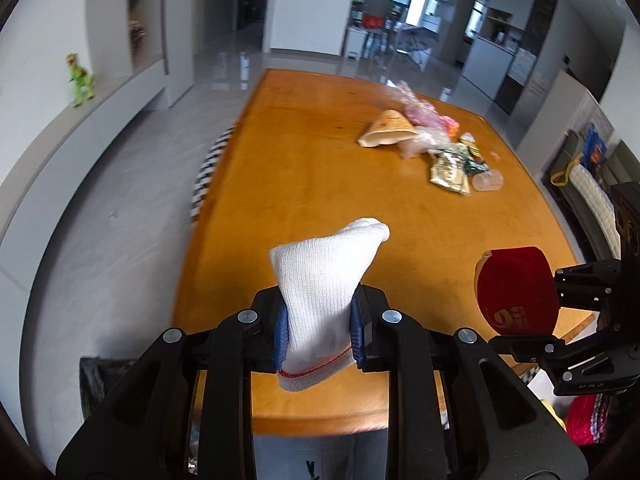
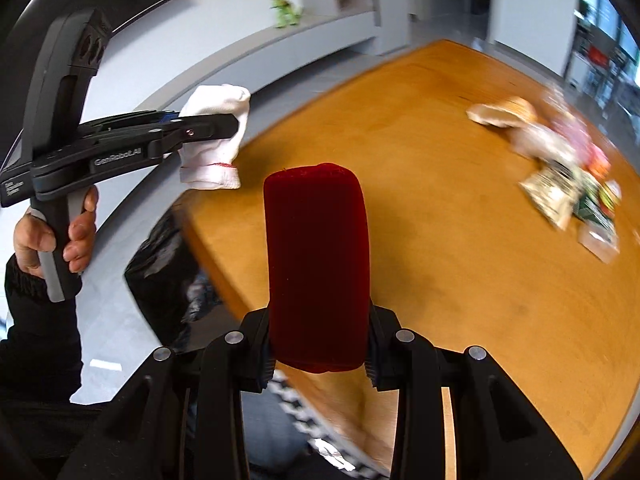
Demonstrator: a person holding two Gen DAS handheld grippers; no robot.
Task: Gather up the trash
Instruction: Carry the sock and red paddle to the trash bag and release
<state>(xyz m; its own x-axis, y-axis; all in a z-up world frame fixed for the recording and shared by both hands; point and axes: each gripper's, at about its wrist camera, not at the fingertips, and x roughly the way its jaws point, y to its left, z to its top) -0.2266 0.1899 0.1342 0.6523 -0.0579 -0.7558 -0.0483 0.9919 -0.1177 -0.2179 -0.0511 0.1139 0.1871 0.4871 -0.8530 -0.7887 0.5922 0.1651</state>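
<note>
Two pinching claws: left claw on white knit glove, right claw on dark-red velvety case.

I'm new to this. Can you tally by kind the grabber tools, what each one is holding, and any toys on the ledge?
Grabber tools: 2, left gripper and right gripper
White glove: 1
Red velvety item: 1
Green toy dinosaur: 1
Total: 5
</note>
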